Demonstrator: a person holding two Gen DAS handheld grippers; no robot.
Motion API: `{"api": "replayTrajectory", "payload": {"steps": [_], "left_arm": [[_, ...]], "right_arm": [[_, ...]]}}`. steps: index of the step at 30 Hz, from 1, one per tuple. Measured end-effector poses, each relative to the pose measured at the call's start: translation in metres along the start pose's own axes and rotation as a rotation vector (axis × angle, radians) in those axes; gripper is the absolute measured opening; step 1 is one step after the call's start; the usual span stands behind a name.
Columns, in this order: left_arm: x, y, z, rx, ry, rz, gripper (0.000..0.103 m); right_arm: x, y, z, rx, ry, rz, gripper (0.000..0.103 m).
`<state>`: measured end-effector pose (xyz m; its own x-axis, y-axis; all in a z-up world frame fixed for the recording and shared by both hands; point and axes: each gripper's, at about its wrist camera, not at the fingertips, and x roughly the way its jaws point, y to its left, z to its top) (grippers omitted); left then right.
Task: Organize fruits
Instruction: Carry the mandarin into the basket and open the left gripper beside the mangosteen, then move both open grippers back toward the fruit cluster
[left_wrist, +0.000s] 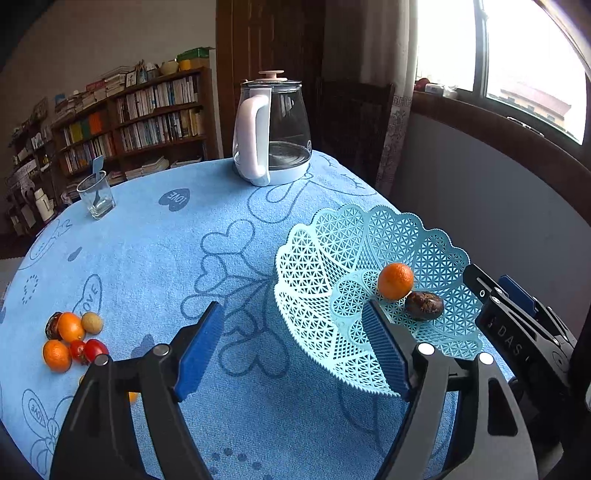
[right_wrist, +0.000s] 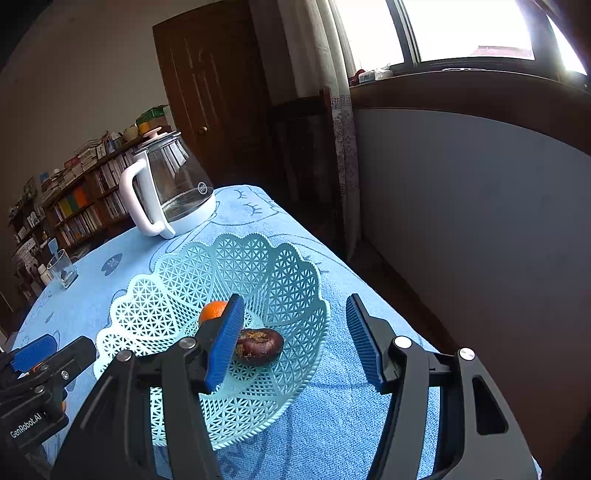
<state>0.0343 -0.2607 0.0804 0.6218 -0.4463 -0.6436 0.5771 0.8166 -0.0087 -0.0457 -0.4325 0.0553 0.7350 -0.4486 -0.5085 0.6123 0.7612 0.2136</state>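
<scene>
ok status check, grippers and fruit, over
Left gripper open, empty; right gripper open, empty. Basket holds one orange and a dark brown fruit. Fruit pile waits on the cloth. Nothing in the way.

A glass kettle (left_wrist: 271, 129) and tumbler (left_wrist: 96, 195) stand well apart.

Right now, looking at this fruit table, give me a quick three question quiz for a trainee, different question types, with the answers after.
1. True or false: the lattice basket holds two items.
2. Multiple choice: the loose fruit pile lies on the A) windowsill B) blue tablecloth C) bookshelf.
3. Fill in: both the left gripper and right gripper are ____.

Key: 1 true, an orange and a dark brown fruit. 2 B. 3 open, holding nothing.
</scene>
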Motion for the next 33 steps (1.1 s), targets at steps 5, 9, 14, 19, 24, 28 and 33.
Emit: {"api": "replayTrajectory", "payload": {"steps": [5, 9, 14, 19, 24, 28, 33], "left_arm": [[-0.013, 0.009, -0.002, -0.026, -0.022, 0.029, 0.085], [-0.023, 0.018, -0.007, -0.042, -0.039, 0.066, 0.090], [-0.034, 0.031, -0.011, -0.078, -0.047, 0.097, 0.090], [-0.046, 0.045, -0.013, -0.115, -0.061, 0.132, 0.090], [-0.059, 0.058, -0.014, -0.149, -0.080, 0.172, 0.090], [-0.070, 0.071, -0.017, -0.180, -0.093, 0.196, 0.090], [-0.083, 0.088, -0.021, -0.220, -0.109, 0.234, 0.093]], "right_arm": [[-0.004, 0.000, 0.000, 0.000, -0.016, 0.003, 0.061], [-0.010, 0.001, 0.000, 0.005, -0.035, 0.011, 0.067], [-0.018, 0.004, 0.002, 0.006, -0.047, 0.037, 0.067], [-0.030, 0.011, 0.005, 0.006, -0.059, 0.084, 0.067], [-0.043, 0.017, 0.009, 0.023, -0.054, 0.155, 0.068], [-0.054, 0.024, 0.010, 0.016, -0.059, 0.196, 0.068], [-0.066, 0.033, 0.008, -0.003, -0.073, 0.238, 0.075]]}}
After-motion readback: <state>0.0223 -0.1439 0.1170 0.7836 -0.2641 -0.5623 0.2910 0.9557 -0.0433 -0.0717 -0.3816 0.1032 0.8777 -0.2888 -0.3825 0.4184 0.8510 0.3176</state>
